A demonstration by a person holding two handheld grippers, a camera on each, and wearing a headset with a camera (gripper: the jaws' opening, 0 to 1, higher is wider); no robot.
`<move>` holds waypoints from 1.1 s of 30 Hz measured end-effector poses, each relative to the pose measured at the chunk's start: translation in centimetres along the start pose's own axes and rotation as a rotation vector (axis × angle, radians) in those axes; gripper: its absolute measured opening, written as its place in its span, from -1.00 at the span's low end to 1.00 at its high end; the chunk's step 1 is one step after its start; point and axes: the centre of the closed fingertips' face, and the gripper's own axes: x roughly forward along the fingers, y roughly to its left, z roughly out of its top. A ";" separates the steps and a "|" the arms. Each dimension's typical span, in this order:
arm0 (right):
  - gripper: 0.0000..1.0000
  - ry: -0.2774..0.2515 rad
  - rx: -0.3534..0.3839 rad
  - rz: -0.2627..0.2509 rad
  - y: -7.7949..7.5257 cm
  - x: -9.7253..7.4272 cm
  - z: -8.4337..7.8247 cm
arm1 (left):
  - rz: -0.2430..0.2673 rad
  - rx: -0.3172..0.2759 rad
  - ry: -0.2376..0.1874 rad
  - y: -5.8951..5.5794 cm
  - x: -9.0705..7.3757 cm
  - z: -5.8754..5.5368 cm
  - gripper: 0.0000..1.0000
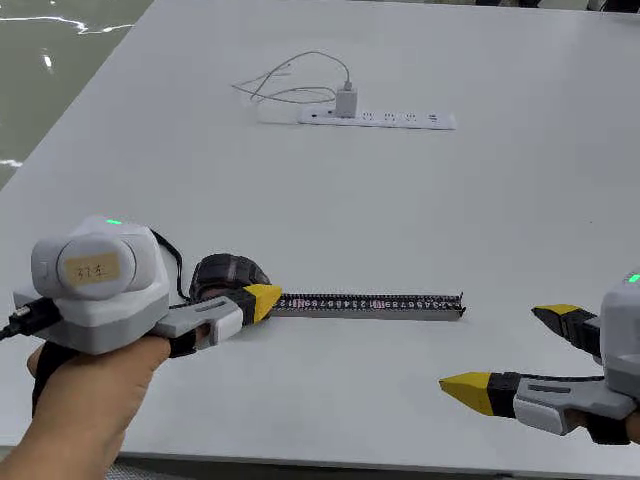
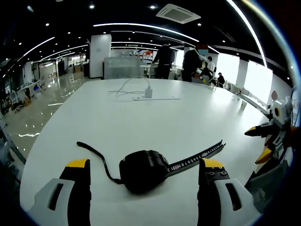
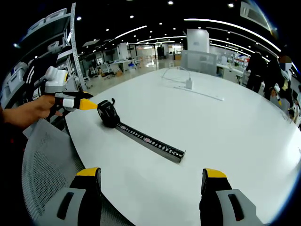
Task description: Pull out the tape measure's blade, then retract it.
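Black case [image 1: 228, 277] lies on the white table [image 1: 420, 210] with the blade [image 1: 370, 303] run out flat to its right, so we judge the pull done and the retract not yet begun. Our left gripper [image 2: 145, 164] stands with jaws wide apart, the case just ahead between them, placed to steady the body, though we cannot tell if a tip touches it. Our right gripper [image 1: 505, 350] is spread too, holding nothing, near but clear of the blade's far end, which leaves the blade free to run back in.
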 end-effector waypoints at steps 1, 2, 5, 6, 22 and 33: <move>0.73 0.001 0.001 0.000 0.0 0.0 0.0 | 0.004 0.003 0.002 0.0 0.2 -0.1 0.84; 0.73 0.001 0.002 0.000 0.0 0.1 0.0 | 0.005 0.007 0.008 0.0 0.5 -0.2 0.84; 0.73 0.000 0.007 -0.001 -0.1 0.2 0.0 | 0.018 0.009 0.012 0.2 1.1 -0.4 0.82; 0.73 0.000 0.011 0.000 -0.1 0.4 0.0 | 0.019 -0.002 0.011 0.1 1.4 -0.4 0.82; 0.71 0.010 0.009 0.001 -1.2 1.2 0.3 | 0.085 -0.103 0.022 0.3 4.3 -2.3 0.65; 0.71 0.019 0.010 0.006 -1.5 1.7 0.4 | 0.101 -0.160 0.041 0.6 4.8 -3.1 0.41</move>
